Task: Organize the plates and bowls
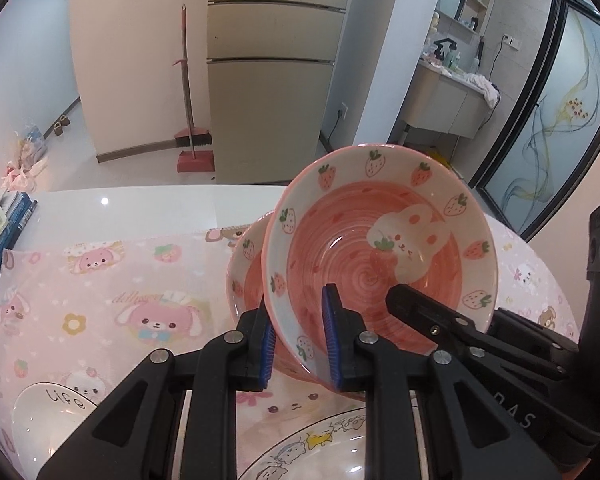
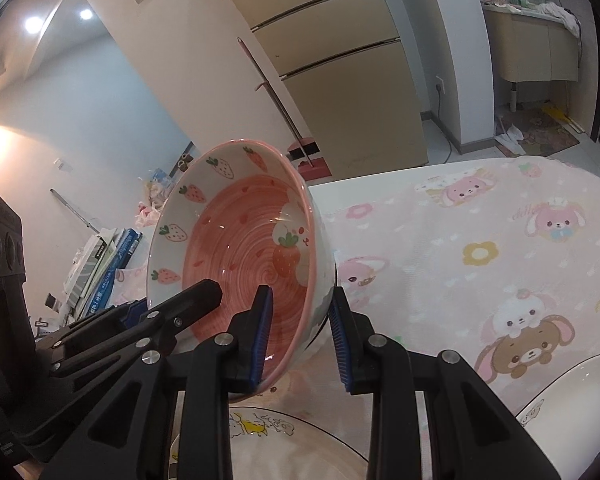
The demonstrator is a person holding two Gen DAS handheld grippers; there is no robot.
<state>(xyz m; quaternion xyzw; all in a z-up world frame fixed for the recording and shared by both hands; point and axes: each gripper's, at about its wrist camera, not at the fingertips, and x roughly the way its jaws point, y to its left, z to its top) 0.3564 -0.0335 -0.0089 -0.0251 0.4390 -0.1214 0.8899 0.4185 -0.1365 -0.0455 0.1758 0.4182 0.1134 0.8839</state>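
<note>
Both tools pinch one pink bowl (image 1: 380, 256) by its rim: left tool (image 1: 300, 340) near side, right tool (image 2: 300, 344) opposite. Bowl hangs tilted over the bench cloth (image 1: 100, 280), above a second bowl (image 1: 244, 272). Glazed ceramic: stiff, slick, breakable, so rim grip suits. Plates (image 1: 320, 448) below are cut off; contact between bowls unclear.

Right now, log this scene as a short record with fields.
held: strawberry bowl, tilted
left tongs: shut on its rim
right tongs: shut on the same rim, further round
second bowl: matching, behind it, partly hidden
white plate: cartoon-printed, below the tongs
dish: white, lettered, near left
surface: pink cartoon cloth
</note>
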